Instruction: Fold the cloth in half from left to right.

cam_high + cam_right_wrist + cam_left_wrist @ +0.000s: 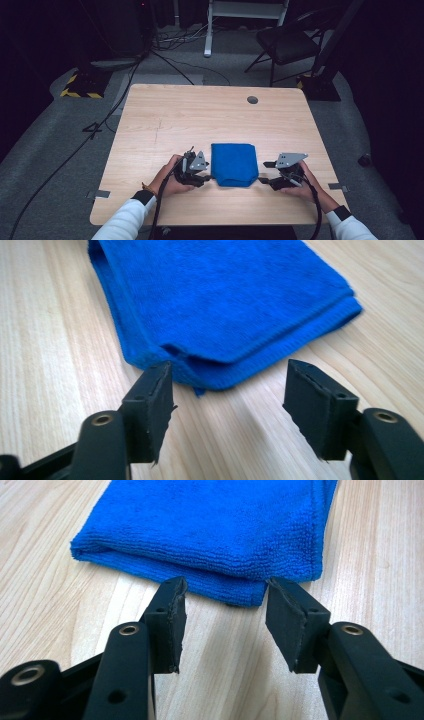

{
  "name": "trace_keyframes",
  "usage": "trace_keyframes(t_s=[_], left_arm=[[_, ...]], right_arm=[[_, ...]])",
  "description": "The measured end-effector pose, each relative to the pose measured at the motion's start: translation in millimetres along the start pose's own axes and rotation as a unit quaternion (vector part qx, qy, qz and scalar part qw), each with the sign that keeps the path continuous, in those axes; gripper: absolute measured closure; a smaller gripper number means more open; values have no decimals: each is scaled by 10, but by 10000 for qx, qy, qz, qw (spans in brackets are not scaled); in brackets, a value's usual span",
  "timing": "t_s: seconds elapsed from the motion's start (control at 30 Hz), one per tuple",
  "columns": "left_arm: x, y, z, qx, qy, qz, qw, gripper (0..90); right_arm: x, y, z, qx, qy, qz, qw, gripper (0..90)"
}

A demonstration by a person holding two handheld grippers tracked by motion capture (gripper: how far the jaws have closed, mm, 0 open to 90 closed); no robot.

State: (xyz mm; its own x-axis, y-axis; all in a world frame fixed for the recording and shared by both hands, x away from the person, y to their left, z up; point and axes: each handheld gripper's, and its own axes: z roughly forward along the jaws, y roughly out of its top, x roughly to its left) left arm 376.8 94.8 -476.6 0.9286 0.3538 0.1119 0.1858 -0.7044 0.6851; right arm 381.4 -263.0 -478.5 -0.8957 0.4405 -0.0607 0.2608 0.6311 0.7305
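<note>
A folded blue microfibre cloth (233, 164) lies flat on the wooden table (200, 115), in the lower centre of the high view, near the table's front edge. The left gripper (206, 176) sits just beside the cloth's left edge; the right gripper (265, 172) sits just beside its right edge. Each is held in a hand entering from the bottom of the frame, with white sleeves cut off by the lower border.

In the left gripper view, the cloth (210, 530) occupies the upper centre; its far edge is cut off by the top of the frame. The left gripper (226, 605) has its jaws parted, with bare table between them. The jaw tips stand just short of the cloth's near folded edge; whether the left tip touches the fabric cannot be determined.

In the right gripper view, the cloth (220, 300) runs from the upper left toward the centre right, its far end cut off at the top. Stacked layers show at the near corner, though their count is hard to make out. The right gripper (230, 375) has its jaws spread wide, nothing clamped. The left jaw tip stands against the cloth's near hem; contact cannot be confirmed.

The floor beyond the table is dim; a dark chair (285, 45) at upper right is only partly discernible.
</note>
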Motion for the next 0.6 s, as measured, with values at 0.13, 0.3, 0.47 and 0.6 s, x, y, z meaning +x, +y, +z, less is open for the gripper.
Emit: trace_keyframes(t_s=[0.13,0.3,0.47,0.6], left_arm=[[15,16,-23,-55,75,-220,9997,403],[67,89,-35,-249,204,-505,9982,281],[60,234,23,-397,187,-493,9978,237],[43,331,145,-341,118,-441,9984,211]], right_arm=[[-40,-19,-33,-41,-167,125,9998,363],[-73,33,-35,-157,-377,220,9989,342],[-89,132,18,-221,-470,220,9984,332],[-99,210,98,-224,-496,202,9983,331]])
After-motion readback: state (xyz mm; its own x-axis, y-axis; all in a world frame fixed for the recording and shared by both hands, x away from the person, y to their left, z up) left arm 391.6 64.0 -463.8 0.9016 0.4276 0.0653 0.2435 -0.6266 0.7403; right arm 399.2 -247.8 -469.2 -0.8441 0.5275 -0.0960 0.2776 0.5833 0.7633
